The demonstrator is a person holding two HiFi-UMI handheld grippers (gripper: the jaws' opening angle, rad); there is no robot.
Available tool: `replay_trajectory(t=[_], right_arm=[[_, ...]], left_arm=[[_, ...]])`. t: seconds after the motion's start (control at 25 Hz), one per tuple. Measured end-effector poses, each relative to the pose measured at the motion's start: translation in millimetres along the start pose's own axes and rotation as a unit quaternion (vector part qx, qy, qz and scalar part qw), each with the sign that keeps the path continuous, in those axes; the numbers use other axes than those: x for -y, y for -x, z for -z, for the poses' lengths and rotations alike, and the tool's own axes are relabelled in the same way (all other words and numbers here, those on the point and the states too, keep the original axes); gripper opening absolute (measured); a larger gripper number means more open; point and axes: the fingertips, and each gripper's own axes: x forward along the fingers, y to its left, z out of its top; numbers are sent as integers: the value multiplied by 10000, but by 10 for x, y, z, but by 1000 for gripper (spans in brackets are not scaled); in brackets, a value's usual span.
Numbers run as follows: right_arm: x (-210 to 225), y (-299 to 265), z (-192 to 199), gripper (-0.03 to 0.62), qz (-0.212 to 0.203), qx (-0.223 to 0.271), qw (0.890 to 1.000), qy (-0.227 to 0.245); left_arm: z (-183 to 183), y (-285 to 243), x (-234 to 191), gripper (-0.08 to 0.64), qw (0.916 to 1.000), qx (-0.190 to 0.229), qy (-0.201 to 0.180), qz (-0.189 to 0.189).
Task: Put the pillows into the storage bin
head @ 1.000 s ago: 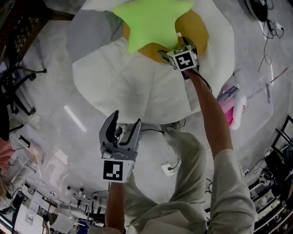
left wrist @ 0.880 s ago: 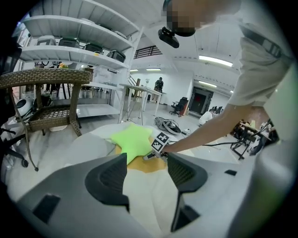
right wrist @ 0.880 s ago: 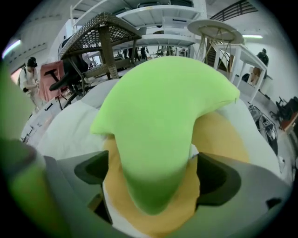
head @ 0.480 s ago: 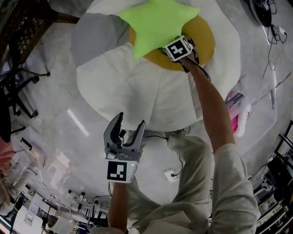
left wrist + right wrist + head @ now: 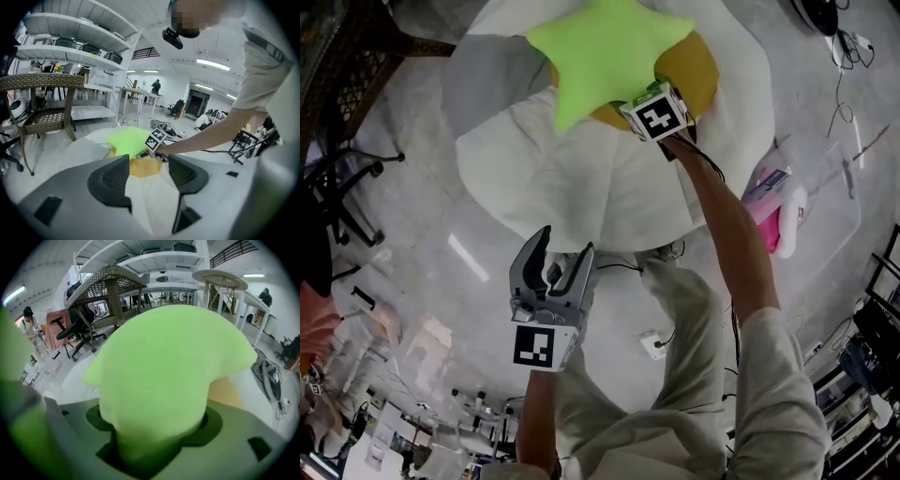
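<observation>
A bright green star pillow [image 5: 605, 52] lies on the yellow yolk [image 5: 692, 70] of a big white fried-egg pillow [image 5: 581, 178] on the floor. My right gripper [image 5: 628, 99] is at the star's lower right arm. Its jaws are closing, and the green arm [image 5: 168, 362] fills the gap and is pinched between them [image 5: 152, 430]. My left gripper [image 5: 564, 246] hangs open and empty near the person's legs, pointed at the egg pillow. In the left gripper view the star [image 5: 126, 140] lies beyond the open jaws [image 5: 149, 176].
A clear storage bin [image 5: 830, 178] with pink and white items [image 5: 783, 220] stands on the floor to the right. A wicker table [image 5: 42, 101] and an office chair [image 5: 328, 187] are at the left. Cables and a socket block [image 5: 654, 345] lie near the person's feet.
The right gripper slid in over the star pillow's arm and its jaws narrowed on it. The left gripper stayed low and open.
</observation>
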Motion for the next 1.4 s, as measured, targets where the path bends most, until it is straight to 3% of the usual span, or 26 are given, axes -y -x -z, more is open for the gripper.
replay_trajectory(t=[0.2,0.4,0.56,0.76,0.96,1.4], right_arm=[[-124,730,126,370,17,244,9987,-444],[35,1636,476,373,210,522,9922,-1110],[364,2292,967,373,534,676,9820,-1678],[844,3049,1819,374,1102,749,9625,-2362],[1296,3712,2773,377,1550,833,9323,-3161],[1857,4687,4792,382,2358,970,8302,-4957]], left_arm=[[-348,214,303,255,9997,-67,-89,224],[-681,294,787,255,9978,-10,-314,585],[-814,196,1250,255,9938,-160,-539,959],[-873,-47,1914,255,9831,-350,-944,1529],[-804,-305,2661,255,9729,-493,-1160,1937],[-500,-712,4056,253,9404,-940,-1619,2839]])
